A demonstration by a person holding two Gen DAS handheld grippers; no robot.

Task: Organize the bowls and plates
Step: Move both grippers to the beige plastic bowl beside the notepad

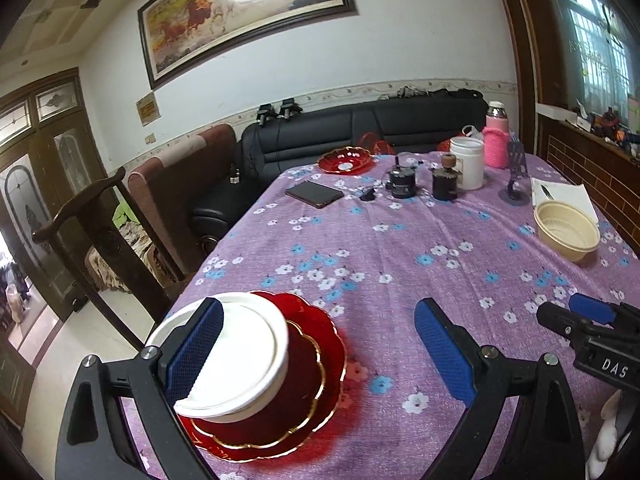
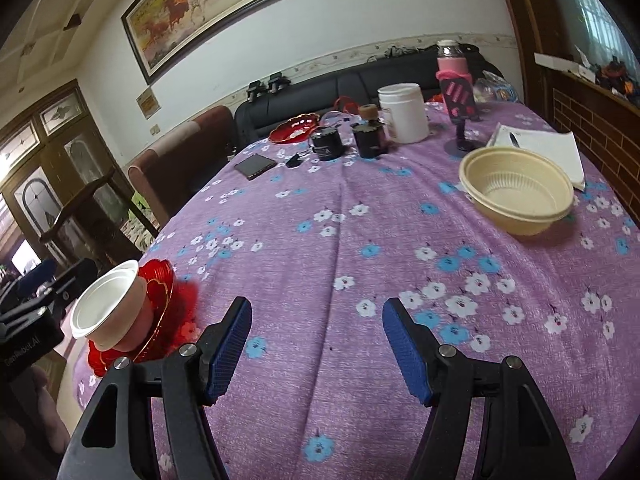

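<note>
A white bowl sits on stacked red gold-rimmed plates at the table's near left corner; both also show in the right wrist view, the bowl on the plates. My left gripper is open, its left finger over the bowl's rim, holding nothing. My right gripper is open and empty above the purple floral cloth. Stacked cream bowls sit far right, also in the left wrist view. A red dish sits at the far end.
At the far end stand a white jar, dark jars, a pink flask, a phone and papers. A wooden chair and sofa flank the table's left.
</note>
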